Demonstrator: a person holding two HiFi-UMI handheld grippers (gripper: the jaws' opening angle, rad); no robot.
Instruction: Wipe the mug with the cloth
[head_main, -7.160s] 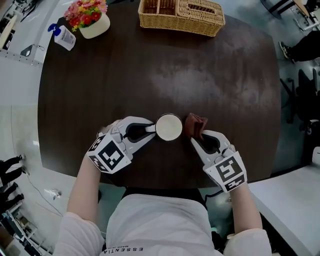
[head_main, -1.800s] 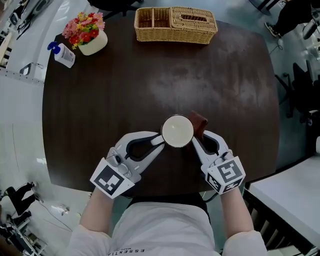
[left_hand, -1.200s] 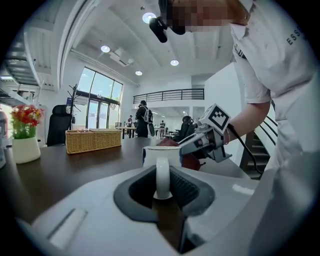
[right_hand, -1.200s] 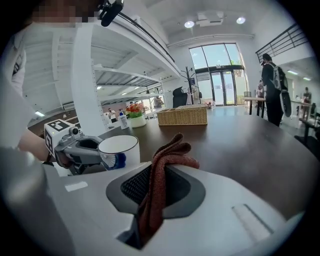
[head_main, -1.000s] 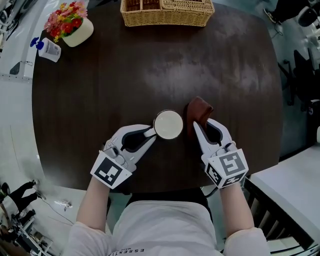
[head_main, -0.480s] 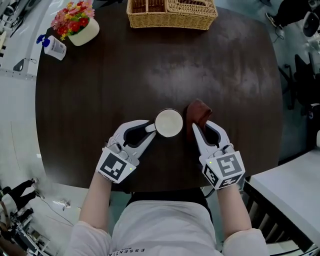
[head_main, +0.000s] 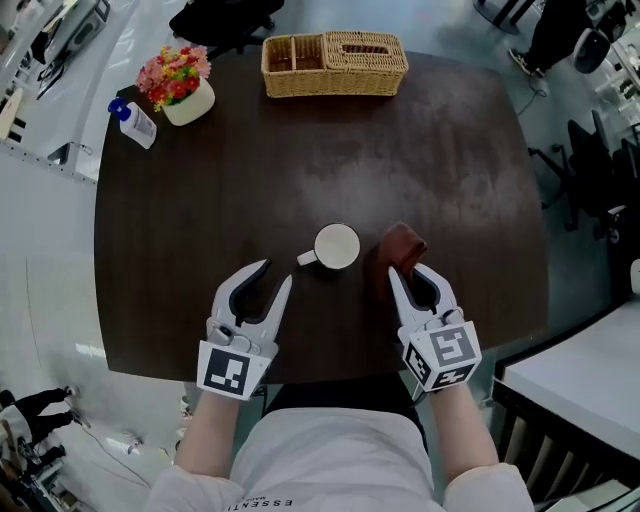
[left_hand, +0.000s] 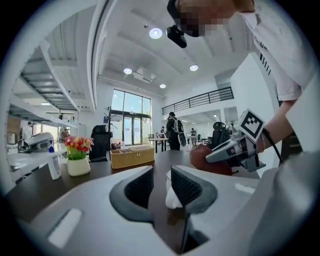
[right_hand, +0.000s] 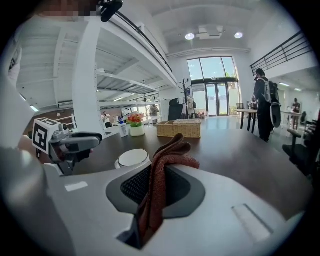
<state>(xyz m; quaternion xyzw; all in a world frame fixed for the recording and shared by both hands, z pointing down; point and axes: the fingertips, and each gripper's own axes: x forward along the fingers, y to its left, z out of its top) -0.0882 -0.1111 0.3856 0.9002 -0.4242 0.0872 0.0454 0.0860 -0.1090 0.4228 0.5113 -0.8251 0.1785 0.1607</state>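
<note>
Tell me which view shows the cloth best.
The right gripper view: the cloth fills the centre, pinched between the jaws. The head view shows a small brown bunch; the left gripper view only a blurry lump.

Holding one tool in each hand
Points both forward, side by side, with bare forearms out in front. Has the left tool (head_main: 273, 280) jaws a little apart with nothing between them; pinches the cloth (head_main: 402, 243) tight in the right tool (head_main: 408, 272).
</note>
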